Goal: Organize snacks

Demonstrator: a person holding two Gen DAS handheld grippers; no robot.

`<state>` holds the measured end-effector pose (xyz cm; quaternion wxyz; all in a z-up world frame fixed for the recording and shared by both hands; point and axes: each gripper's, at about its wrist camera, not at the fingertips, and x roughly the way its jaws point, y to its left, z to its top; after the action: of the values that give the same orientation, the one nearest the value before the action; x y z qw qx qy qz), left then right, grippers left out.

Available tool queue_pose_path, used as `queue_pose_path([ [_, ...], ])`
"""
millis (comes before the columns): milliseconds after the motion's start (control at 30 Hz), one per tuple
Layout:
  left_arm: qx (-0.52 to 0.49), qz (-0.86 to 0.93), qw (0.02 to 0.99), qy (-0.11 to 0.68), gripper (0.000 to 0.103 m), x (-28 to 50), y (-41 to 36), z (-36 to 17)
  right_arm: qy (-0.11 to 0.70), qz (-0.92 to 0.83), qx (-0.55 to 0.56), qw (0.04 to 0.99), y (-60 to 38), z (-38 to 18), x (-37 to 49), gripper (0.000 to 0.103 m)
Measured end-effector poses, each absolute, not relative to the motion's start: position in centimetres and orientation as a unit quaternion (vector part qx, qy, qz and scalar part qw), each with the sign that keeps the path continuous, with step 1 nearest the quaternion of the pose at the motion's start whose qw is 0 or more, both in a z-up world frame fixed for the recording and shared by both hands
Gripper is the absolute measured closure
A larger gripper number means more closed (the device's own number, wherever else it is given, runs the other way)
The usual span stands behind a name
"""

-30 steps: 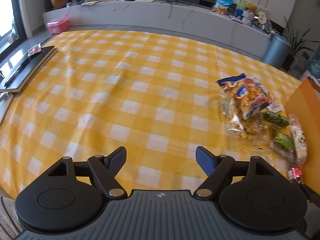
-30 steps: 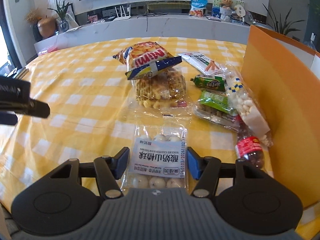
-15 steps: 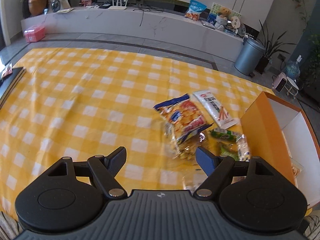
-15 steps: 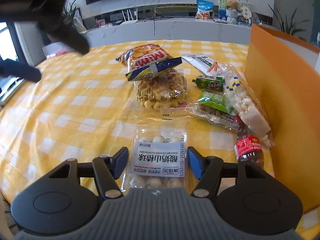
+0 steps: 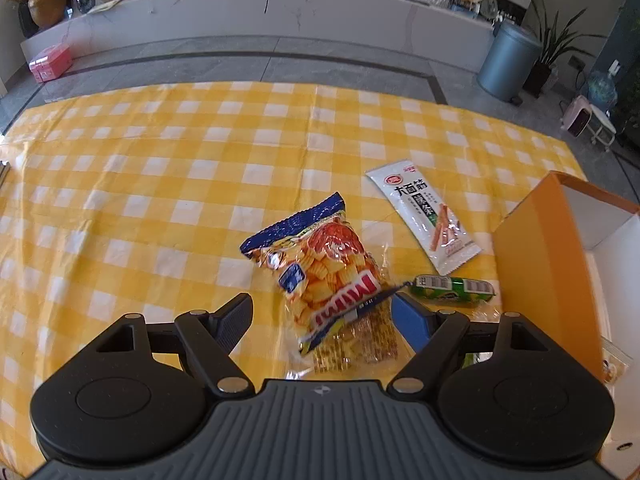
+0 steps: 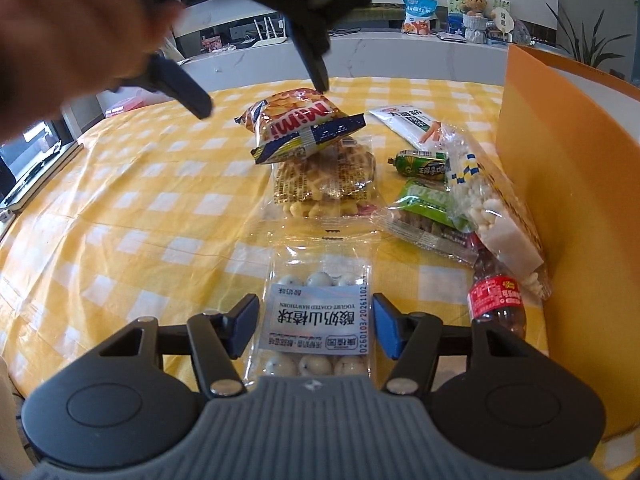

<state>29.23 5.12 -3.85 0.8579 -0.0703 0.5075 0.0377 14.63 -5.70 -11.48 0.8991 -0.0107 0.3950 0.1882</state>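
Note:
My left gripper (image 5: 322, 316) hangs open over the orange-and-blue Mimi crisps bag (image 5: 328, 276), which lies on a clear waffle pack (image 5: 360, 344). In the right wrist view the left gripper (image 6: 262, 98) is in the air above that Mimi bag (image 6: 300, 124), not touching it. My right gripper (image 6: 314, 324) straddles a clear bag of yogurt hawthorn balls (image 6: 318, 280) flat on the cloth. Its jaws are closing a little, and its pads stand beside the bag's edges. An orange box (image 5: 540, 280) stands open at the right.
A white stick-snack packet (image 5: 424, 216), a green sausage (image 5: 452, 290), a green packet (image 6: 428, 200), a bag of white puffs (image 6: 492, 208) and a small cola bottle (image 6: 496, 300) lie beside the orange box (image 6: 560, 160). A hand (image 6: 68, 32) fills the top left.
My left gripper has swept right across the checked cloth and now hangs over the Mimi bag, entering the right wrist view from the left. The right gripper has stayed over the hawthorn ball bag.

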Motion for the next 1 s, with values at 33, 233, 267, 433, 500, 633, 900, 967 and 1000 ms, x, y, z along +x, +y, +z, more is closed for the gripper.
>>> queue_pose_path([
  [33,-0.068,0.042,0.855,0.513,0.010,29.9,5.1,-4.3,0.395,0.190,-0.006,0.899,-5.9,-11.5,14.7,0.043],
  [233,-0.082,0.044,0.842,0.532,0.009,32.9,4.9,-6.5,0.393,0.189,-0.010,0.900,-5.8,-11.5,14.6,0.043],
  [267,-0.084,0.046,0.840,0.534,0.008,33.2,4.9,-6.9,0.392,0.188,-0.016,0.900,-5.6,-11.5,14.5,0.042],
  [433,-0.098,0.050,0.840,0.531,0.008,33.9,4.9,-7.9,0.391,0.187,-0.017,0.901,-5.6,-11.5,14.5,0.042],
  [500,-0.108,0.043,0.838,0.532,0.020,33.8,4.9,-7.9,0.391,0.187,-0.017,0.901,-5.6,-11.5,14.5,0.042],
  [633,-0.098,0.035,0.839,0.534,0.054,33.5,4.3,-6.7,0.390,0.186,-0.018,0.902,-5.5,-11.6,14.4,0.042],
  [900,-0.100,0.033,0.845,0.524,0.067,32.6,4.4,-3.5,0.390,0.185,-0.018,0.902,-5.5,-11.6,14.4,0.042],
  [967,-0.096,0.028,0.843,0.528,0.067,32.4,4.4,-2.5,0.390,0.185,-0.019,0.902,-5.5,-11.6,14.4,0.042],
  [1000,-0.093,0.024,0.844,0.527,0.068,32.2,4.4,-1.9,0.389,0.185,-0.019,0.902,-5.4,-11.6,14.3,0.042],
])
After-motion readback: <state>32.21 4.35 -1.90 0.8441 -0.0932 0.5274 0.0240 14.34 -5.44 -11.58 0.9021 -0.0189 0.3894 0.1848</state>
